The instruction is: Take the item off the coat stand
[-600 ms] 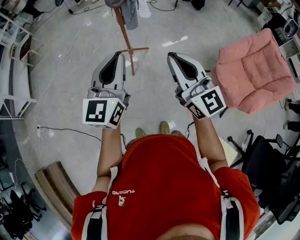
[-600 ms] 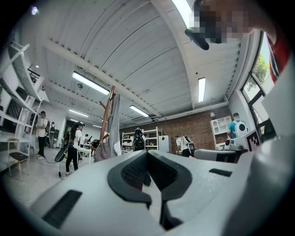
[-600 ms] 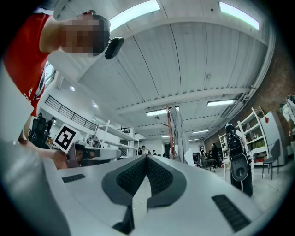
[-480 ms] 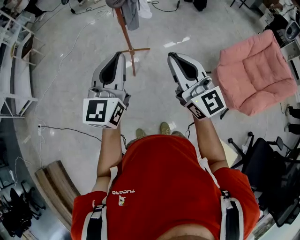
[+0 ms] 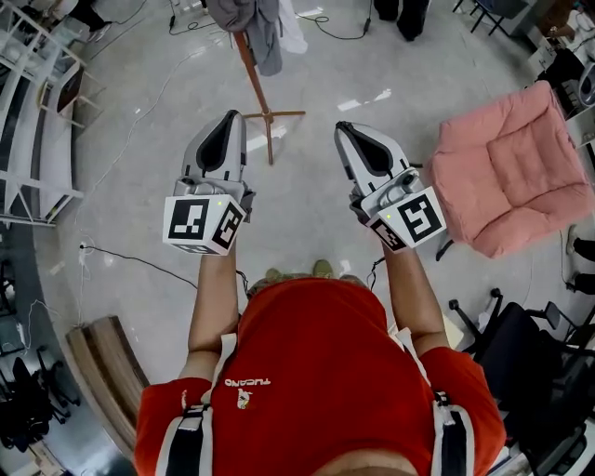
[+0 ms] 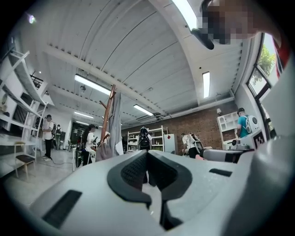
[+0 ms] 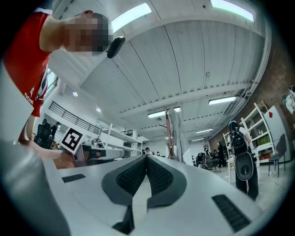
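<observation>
A wooden coat stand (image 5: 257, 88) stands on the floor ahead of me, with a grey garment (image 5: 258, 26) hanging from its top at the upper edge of the head view. My left gripper (image 5: 233, 117) is held out just left of the stand's base and well short of the garment, its jaws shut and empty. My right gripper (image 5: 343, 127) is to the right of the stand, also shut on nothing. In the left gripper view the stand (image 6: 107, 113) and garment (image 6: 114, 123) rise left of the shut jaws (image 6: 147, 153). In the right gripper view the stand (image 7: 168, 134) shows above the shut jaws (image 7: 146, 158).
A pink cushioned seat (image 5: 509, 158) sits on the floor at the right. White shelving (image 5: 33, 121) lines the left side, and a cable (image 5: 139, 262) runs across the floor. Black office chairs (image 5: 530, 339) stand at lower right, a wooden bench (image 5: 104, 374) at lower left. People stand in the far background.
The coat stand and the pink seat have slid lower in the head view, so I have come closer to them. Both grippers stay shut and side by side.
</observation>
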`<act>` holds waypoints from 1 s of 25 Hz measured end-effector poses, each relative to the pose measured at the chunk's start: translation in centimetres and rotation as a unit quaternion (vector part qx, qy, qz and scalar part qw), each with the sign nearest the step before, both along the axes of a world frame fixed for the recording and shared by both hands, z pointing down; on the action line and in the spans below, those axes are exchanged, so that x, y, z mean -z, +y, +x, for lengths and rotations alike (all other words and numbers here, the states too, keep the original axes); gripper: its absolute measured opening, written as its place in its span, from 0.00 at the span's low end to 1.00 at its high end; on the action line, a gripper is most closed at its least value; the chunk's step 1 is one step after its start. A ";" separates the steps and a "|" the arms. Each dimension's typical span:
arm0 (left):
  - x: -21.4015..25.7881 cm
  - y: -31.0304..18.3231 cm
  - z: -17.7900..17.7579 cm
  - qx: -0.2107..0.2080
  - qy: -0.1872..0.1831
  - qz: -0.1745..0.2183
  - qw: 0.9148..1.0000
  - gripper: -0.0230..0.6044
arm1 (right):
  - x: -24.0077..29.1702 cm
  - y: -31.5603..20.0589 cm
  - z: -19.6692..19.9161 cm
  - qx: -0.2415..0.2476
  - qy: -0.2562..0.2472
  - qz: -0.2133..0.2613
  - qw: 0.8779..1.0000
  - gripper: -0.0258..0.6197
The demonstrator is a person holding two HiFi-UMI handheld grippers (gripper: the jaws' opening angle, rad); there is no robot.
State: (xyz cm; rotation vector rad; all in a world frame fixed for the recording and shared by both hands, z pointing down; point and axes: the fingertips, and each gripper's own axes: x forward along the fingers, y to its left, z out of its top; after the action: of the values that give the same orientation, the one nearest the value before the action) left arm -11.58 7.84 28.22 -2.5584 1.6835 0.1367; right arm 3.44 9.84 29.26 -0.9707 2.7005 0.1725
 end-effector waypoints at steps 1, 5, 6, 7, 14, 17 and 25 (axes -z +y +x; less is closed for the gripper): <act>0.1 -0.3 0.2 0.005 -0.001 0.000 1.000 0.05 | 0.0 -0.2 0.5 0.001 -0.001 0.000 1.000 0.08; 0.7 -1.8 0.5 0.031 -0.001 0.006 0.999 0.05 | -0.2 -1.1 2.4 0.003 -0.005 -0.002 1.000 0.08; 0.8 -2.1 0.6 0.037 -0.002 0.007 0.999 0.06 | -0.4 -1.3 2.8 0.003 -0.006 -0.004 1.000 0.08; 0.8 -2.4 0.7 0.041 -0.003 0.008 0.999 0.06 | -0.5 -1.5 3.2 0.003 -0.007 -0.005 1.000 0.08; 1.1 -5.1 1.0 0.065 -0.010 0.010 0.998 0.21 | -0.9 -3.2 4.1 0.007 -0.007 -0.005 1.000 0.08; 1.1 -7.0 0.3 0.081 -0.007 0.008 0.997 0.26 | -0.8 -4.6 3.6 0.011 -0.003 -0.002 1.000 0.08; 0.8 -15.0 -2.1 0.117 0.000 0.007 0.993 0.35 | -0.6 -10.9 2.1 0.016 0.017 0.001 1.000 0.08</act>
State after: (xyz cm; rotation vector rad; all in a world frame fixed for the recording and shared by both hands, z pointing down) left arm -13.70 -7.14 27.46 -2.3272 1.9569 0.1324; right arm 5.56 -1.04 29.91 -0.9307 2.7442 0.1872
